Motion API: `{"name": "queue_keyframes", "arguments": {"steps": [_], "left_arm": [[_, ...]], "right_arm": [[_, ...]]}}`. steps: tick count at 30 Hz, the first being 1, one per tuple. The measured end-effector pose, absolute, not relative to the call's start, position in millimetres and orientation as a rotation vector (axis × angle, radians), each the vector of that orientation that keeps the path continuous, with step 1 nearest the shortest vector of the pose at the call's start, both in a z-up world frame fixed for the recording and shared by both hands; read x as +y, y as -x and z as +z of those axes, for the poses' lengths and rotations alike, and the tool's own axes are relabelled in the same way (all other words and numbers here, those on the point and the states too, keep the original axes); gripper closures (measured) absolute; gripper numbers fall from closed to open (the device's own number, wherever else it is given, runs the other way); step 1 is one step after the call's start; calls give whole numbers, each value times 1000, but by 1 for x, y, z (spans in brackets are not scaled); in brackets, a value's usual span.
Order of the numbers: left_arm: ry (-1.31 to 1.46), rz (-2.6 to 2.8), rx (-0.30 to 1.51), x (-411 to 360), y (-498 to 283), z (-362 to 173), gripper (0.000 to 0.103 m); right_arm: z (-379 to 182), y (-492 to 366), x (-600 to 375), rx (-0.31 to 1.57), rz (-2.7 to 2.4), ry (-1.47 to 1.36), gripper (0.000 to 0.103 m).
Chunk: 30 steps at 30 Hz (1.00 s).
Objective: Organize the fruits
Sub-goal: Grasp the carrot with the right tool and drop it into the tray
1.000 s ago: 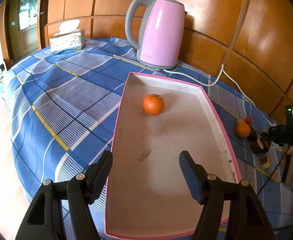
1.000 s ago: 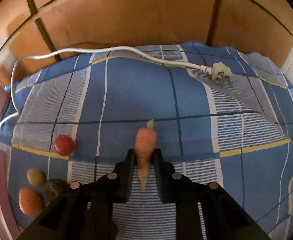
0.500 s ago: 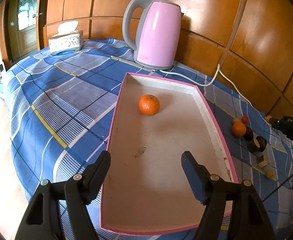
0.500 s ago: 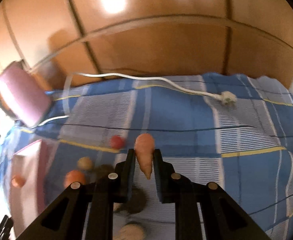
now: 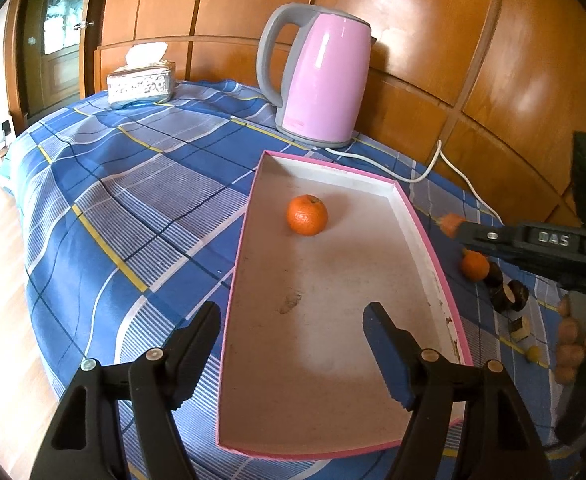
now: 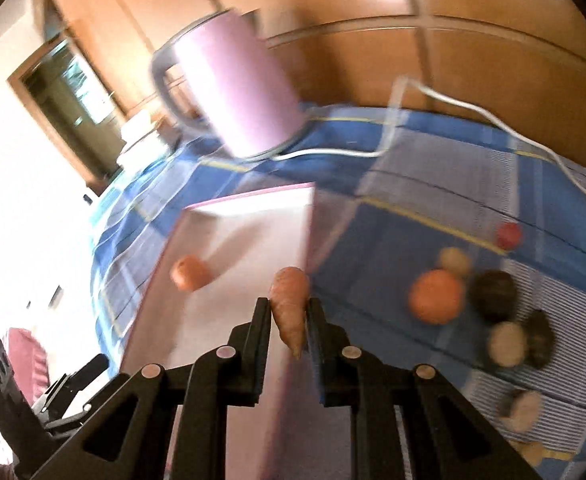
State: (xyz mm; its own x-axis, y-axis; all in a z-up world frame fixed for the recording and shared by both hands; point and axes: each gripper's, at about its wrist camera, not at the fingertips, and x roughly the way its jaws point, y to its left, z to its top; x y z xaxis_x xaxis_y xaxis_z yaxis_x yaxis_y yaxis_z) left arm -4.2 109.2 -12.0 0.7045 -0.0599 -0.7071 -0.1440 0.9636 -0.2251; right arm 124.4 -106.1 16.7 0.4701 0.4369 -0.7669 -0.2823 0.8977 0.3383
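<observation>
A pink-rimmed tray [image 5: 423, 236] lies on the blue checked cloth with one orange [image 5: 307, 215] in its far half. My left gripper [image 5: 293, 332] is open and empty above the tray's near end. My right gripper [image 6: 289, 312] is shut on a small carrot [image 6: 290, 308] and holds it in the air by the tray's right rim [image 6: 307, 232]; the carrot's end also shows in the left wrist view [image 5: 449, 222]. A second orange [image 5: 474, 266] lies on the cloth to the right of the tray, also in the right wrist view [image 6: 436, 296].
A pink kettle [image 5: 321, 80] stands behind the tray with its white cord [image 5: 433, 168] trailing right. A tissue box [image 5: 141, 82] is at the far left. Dark round pieces [image 6: 495, 290], a red ball [image 6: 509, 235] and pale pieces [image 6: 507, 344] lie near the second orange.
My right gripper has lifted the carrot off the cloth and swung left towards the tray. My left gripper has stayed open over the tray's near end.
</observation>
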Motion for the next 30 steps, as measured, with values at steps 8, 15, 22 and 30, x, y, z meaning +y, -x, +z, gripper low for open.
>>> {"name": "queue_keyframes", "arguments": {"steps": [8, 15, 22, 30], "left_arm": [[279, 44, 803, 110, 2, -16, 29], [280, 49, 808, 111, 1, -18, 29], [277, 44, 816, 109, 1, -19, 29], [270, 42, 819, 107, 1, -19, 29]], "right_arm": [[4, -136, -61, 1019, 458, -97, 85], [-7, -146, -57, 1028, 414, -93, 70], [-1, -130, -74, 992, 369, -98, 69], [9, -104, -93, 933, 314, -91, 69]]}}
